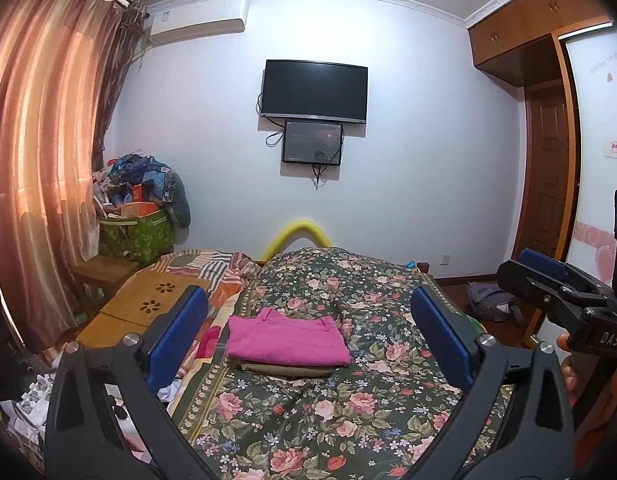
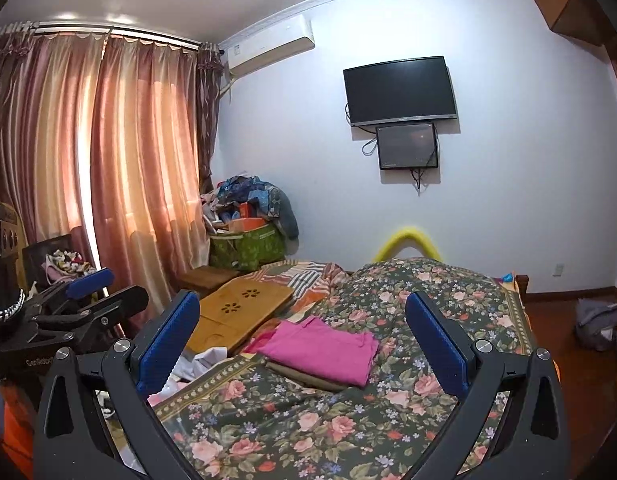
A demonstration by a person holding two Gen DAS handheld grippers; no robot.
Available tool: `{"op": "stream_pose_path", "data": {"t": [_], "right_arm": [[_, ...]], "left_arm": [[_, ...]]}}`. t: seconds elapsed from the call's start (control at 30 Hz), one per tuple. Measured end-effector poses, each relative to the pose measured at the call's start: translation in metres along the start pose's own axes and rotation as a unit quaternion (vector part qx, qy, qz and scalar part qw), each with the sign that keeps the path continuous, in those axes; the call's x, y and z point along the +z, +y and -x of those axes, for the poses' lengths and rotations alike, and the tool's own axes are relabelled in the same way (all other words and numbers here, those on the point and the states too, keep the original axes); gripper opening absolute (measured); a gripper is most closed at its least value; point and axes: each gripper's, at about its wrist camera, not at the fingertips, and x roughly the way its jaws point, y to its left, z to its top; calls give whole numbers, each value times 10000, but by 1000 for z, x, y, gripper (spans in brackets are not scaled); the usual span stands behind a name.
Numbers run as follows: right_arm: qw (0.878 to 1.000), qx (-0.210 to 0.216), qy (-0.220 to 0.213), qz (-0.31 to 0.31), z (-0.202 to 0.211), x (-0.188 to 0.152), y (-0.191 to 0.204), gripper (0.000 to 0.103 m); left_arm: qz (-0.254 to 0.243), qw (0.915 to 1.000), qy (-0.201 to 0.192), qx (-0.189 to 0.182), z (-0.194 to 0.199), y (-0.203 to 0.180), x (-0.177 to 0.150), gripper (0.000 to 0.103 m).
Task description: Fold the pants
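Folded pink pants (image 1: 286, 340) lie on top of a folded olive-brown garment (image 1: 286, 370) on the floral bed cover (image 1: 348, 420). They also show in the right wrist view (image 2: 322, 348), with the olive garment (image 2: 304, 376) under them. My left gripper (image 1: 308, 332) is open and empty, held above the bed short of the stack. My right gripper (image 2: 302, 344) is open and empty too, also short of the stack. Each gripper shows at the edge of the other's view: the right one (image 1: 556, 280), the left one (image 2: 88, 292).
A bamboo lap tray (image 1: 140, 308) lies on the bed's left side over a striped blanket (image 1: 224, 264). Loose white cloth (image 2: 200, 360) lies beside it. A green bag piled with clutter (image 1: 136, 232) stands by the curtain. A grey backpack (image 1: 492, 300) sits on the floor at right.
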Motion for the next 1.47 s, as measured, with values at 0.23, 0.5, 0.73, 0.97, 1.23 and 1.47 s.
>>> {"op": "stream_pose_path", "data": {"t": [0.23, 0.5, 0.73, 0.97, 1.23, 1.47], "right_arm": [[10000, -30, 18, 0, 0, 0, 0, 103], [10000, -56, 25, 5, 0, -1, 0, 103], [10000, -49, 58, -39, -2, -1, -3, 103], [10000, -62, 51, -49, -2, -1, -3, 103], [9999, -87, 82, -36, -2, -3, -5, 103], [9999, -104, 101, -35, -3, -3, -5, 103]], "left_arm": [[3, 10000, 24, -17, -1, 1, 2, 103], [3, 10000, 40, -45, -2, 0, 2, 103], [-44, 10000, 36, -77, -2, -1, 0, 103], [-18, 9999, 98, -106, -5, -2, 0, 103], [32, 9998, 134, -156, -6, -1, 1, 103], [42, 9997, 163, -172, -7, -1, 0, 103]]}}
